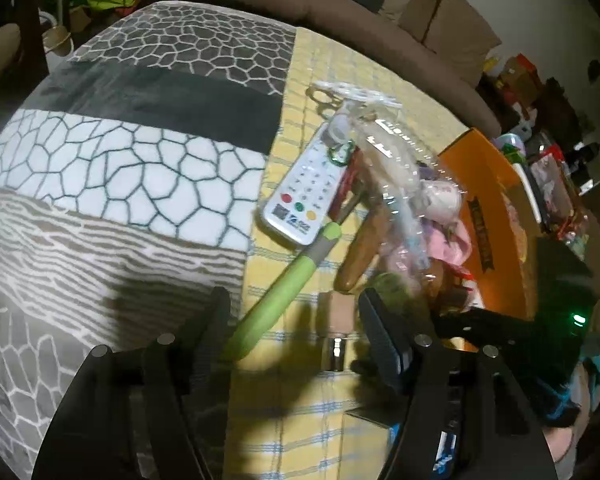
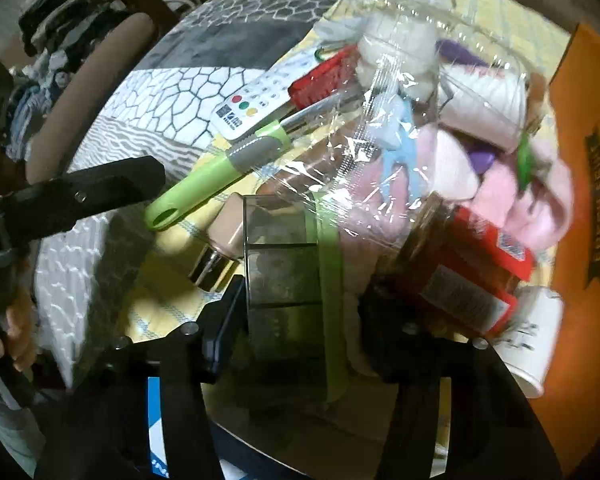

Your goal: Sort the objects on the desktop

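Note:
In the right wrist view a smoky grey compartment box (image 2: 284, 280) with a green strip stands between the fingers of my right gripper (image 2: 296, 316). The left pad lies against it, while a pale sliver shows beside the right finger. My left gripper (image 1: 296, 324) hangs open over the yellow checked cloth (image 1: 300, 420), above the end of a green-handled tool (image 1: 276, 292) and a beige bottle with a silver cap (image 1: 337, 328), touching neither. A white remote (image 1: 300, 196) lies just beyond. A clear bag of pink soft items (image 2: 420, 140) is heaped behind the box.
An orange carton (image 2: 580, 160) borders the pile on the right, with a red-labelled jar (image 2: 460, 276) and a paper cup (image 2: 536, 344) against it. A grey patterned blanket (image 1: 120, 160) covers the left side. A brown sofa (image 1: 340, 12) runs along the back.

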`<action>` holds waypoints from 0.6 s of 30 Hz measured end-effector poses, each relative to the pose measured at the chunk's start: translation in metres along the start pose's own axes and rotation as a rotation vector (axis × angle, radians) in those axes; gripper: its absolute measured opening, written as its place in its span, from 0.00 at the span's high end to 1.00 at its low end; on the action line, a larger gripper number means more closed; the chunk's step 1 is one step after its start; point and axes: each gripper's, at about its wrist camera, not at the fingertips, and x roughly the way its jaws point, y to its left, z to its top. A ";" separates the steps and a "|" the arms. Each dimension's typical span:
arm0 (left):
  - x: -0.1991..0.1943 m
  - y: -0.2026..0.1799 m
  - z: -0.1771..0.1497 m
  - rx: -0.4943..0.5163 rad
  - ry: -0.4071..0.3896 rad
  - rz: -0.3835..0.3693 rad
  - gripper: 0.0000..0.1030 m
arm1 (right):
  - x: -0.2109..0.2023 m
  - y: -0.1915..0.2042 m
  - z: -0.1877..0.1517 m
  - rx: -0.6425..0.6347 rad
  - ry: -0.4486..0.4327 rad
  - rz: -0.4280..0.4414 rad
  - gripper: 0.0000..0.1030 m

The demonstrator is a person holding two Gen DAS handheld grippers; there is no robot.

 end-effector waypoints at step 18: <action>0.016 -0.007 -0.005 0.053 0.030 0.075 0.32 | -0.121 -0.045 0.033 0.179 -0.300 0.146 0.53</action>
